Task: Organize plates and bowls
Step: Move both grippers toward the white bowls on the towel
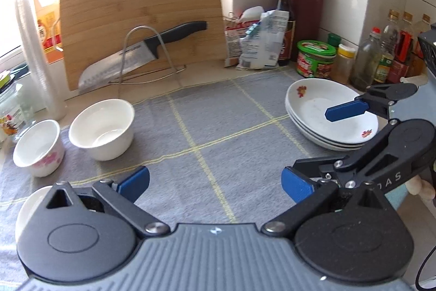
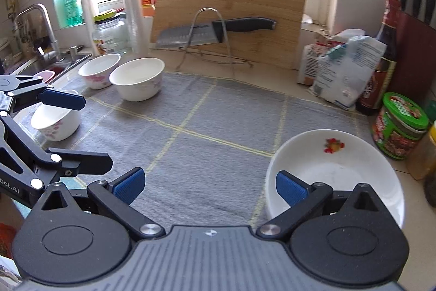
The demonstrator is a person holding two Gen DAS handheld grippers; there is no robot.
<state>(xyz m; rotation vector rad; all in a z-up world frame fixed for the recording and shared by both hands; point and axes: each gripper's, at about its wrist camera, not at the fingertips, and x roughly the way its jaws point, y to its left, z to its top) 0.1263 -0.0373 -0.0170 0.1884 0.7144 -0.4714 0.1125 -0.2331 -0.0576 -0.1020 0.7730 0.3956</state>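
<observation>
We count three white bowls on the grey checked mat [image 1: 218, 111]: a plain bowl [image 1: 102, 128], a pink-flowered bowl [image 1: 38, 147] just left of it, and a third bowl [image 2: 55, 120] nearer us at the mat's left edge, seen best from the right wrist. At the mat's right side sits one stack of plates [image 1: 331, 113], three rims showing, the top plate bearing two small red flower prints. Our left gripper [image 1: 215, 183] hangs over the bare mat between bowls and plates, fingers spread wide, grasping nothing. Our right gripper [image 2: 209, 187] is likewise released, its right finger [image 2: 291, 188] over the near rim of the top plate; we cannot tell whether it touches. Behind the mat: one bamboo cutting board [image 1: 141, 15] leaning upright, one kitchen knife [image 1: 141, 52] resting on a wire stand, one knife block [image 1: 306, 2] with four black handles, one green-lidded jar [image 1: 316, 59], one dark sauce bottle [image 1: 286, 21].
</observation>
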